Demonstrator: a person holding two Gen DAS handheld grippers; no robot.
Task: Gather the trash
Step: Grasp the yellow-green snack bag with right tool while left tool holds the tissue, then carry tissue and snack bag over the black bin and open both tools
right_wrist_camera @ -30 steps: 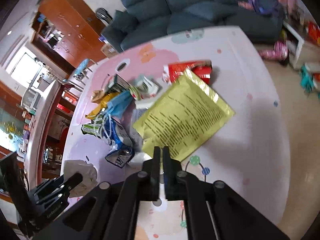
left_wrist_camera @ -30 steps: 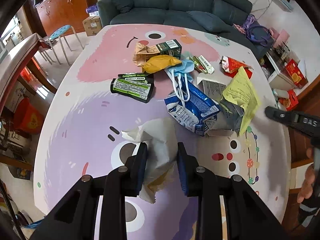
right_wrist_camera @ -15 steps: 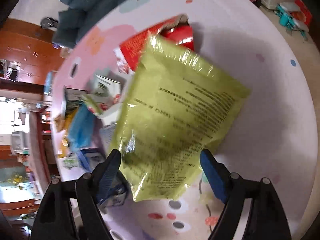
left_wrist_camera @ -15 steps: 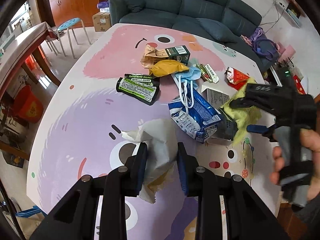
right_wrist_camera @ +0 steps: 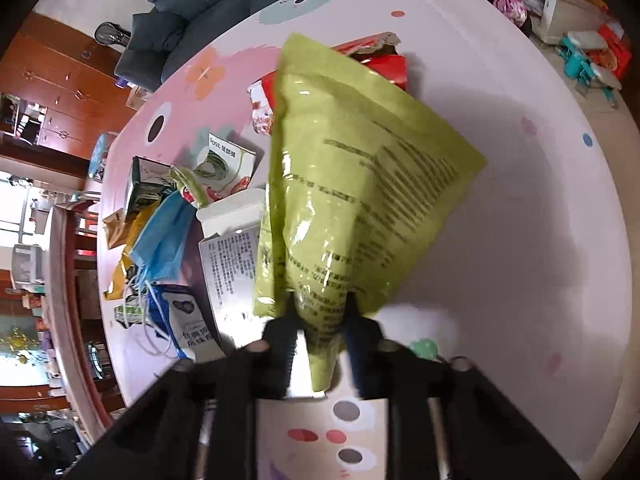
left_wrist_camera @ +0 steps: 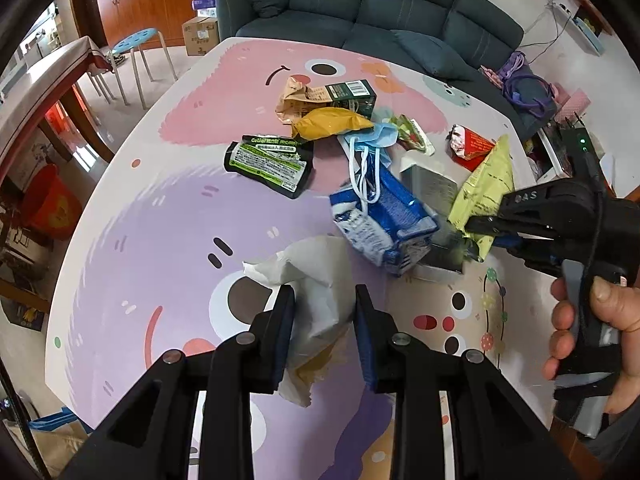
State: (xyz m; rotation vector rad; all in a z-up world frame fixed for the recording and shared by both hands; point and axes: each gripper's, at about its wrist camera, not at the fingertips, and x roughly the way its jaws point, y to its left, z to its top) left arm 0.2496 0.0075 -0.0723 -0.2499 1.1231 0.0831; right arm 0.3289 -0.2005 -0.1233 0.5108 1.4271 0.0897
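- Left gripper [left_wrist_camera: 324,320]: jaws clamped on a crumpled white bag [left_wrist_camera: 316,280], w/ brownish paper sticking out below the pads; bag hangs over the table [left_wrist_camera: 160,240].
- Right gripper [right_wrist_camera: 318,344]: jaws closing, pads already pinching the bottom corner of a yellow-green foil pouch [right_wrist_camera: 352,184]; pouch creased and tilted up off the table. In left view the same gripper [left_wrist_camera: 486,226], held by a hand [left_wrist_camera: 588,328], grips the pouch [left_wrist_camera: 488,184] at its lower edge.
- Just beside the pouch: a grey printed box [right_wrist_camera: 232,256] and a blue-white bag [left_wrist_camera: 384,224], w/ a blue face mask [left_wrist_camera: 380,136] draped over it.
- Behind the pouch: red wrapper [left_wrist_camera: 470,146], partly hidden.
- Farther out: black-green packet [left_wrist_camera: 266,162], yellow packet [left_wrist_camera: 332,120], dark green carton [left_wrist_camera: 352,94], all near each other mid-table.
- Beyond the table: a dark sofa [left_wrist_camera: 380,4], a blue stool [left_wrist_camera: 138,38].
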